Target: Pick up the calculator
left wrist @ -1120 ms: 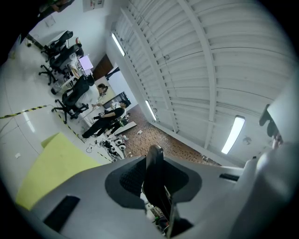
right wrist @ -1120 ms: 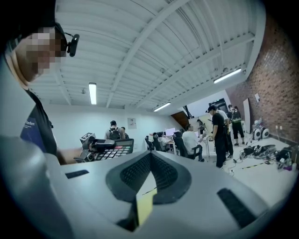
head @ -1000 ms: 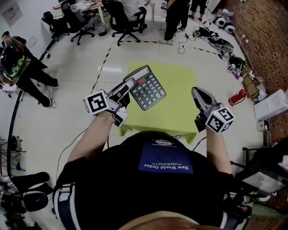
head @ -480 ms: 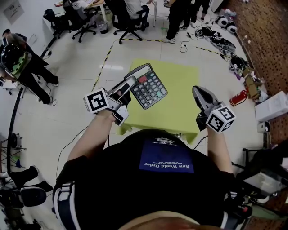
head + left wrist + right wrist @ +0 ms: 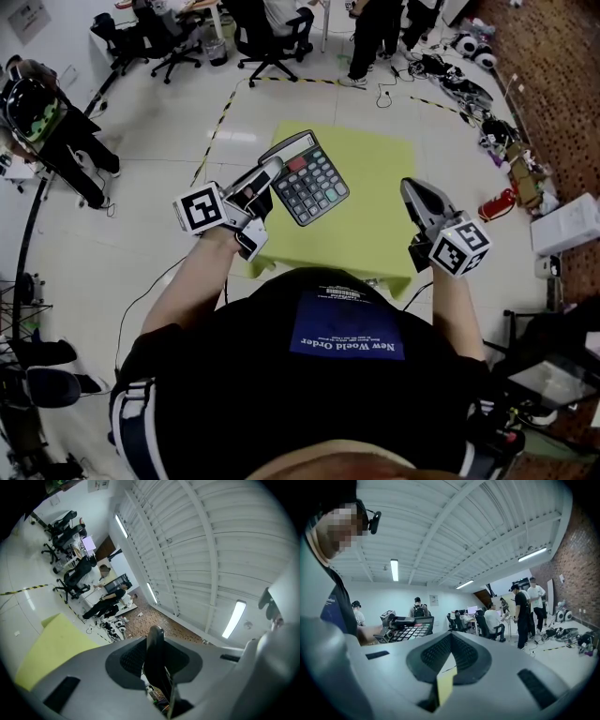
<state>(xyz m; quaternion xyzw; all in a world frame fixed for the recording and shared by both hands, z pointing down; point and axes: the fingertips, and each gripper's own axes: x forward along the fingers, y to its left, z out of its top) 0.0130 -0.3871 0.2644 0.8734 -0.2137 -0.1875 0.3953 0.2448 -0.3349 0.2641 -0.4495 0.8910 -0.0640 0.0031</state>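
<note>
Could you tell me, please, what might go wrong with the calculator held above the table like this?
1. The left claw pinches the calculator by one edge only. Most of it juts out unsupported, so it may pivot or slip and fall onto the yellow table.
2. The right claw is off to the side, empty, giving no backup.

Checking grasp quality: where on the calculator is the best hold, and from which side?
Its thin left edge near the display, from the left, as the left gripper has it: the calculator is a flat slab, so jaws span its thickness.
</note>
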